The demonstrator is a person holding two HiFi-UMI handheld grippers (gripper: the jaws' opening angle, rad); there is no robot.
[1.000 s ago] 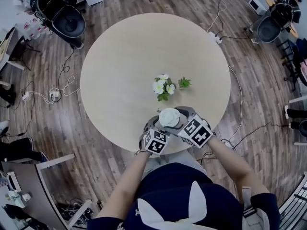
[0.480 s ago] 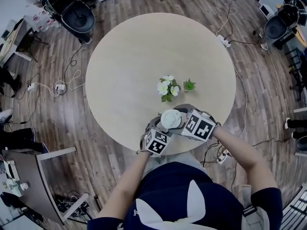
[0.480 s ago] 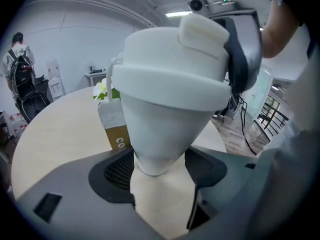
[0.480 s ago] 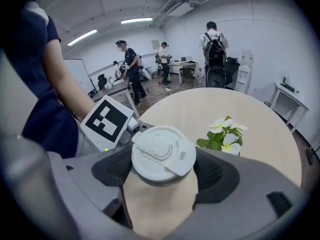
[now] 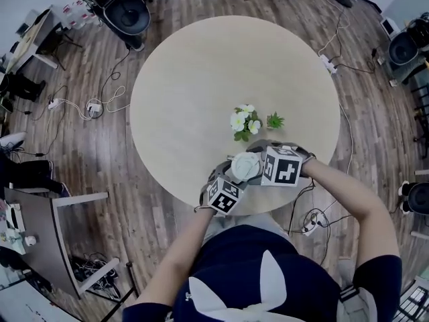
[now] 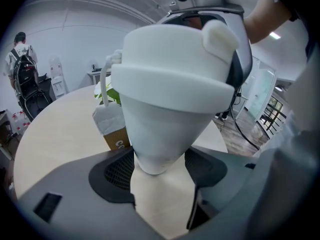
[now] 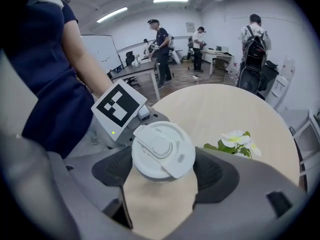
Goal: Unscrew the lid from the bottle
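Logging: we see the bottle (image 5: 244, 168) at the near edge of the table (image 5: 201, 79) in head view. Only the left gripper view shows the left gripper (image 6: 160, 166) clamped on its tapered base. The right gripper view shows the right gripper (image 7: 161, 171) pinching the lid (image 7: 162, 149).

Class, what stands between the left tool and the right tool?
The white bottle: left tool grips its body, right tool its lid; head view shows it.
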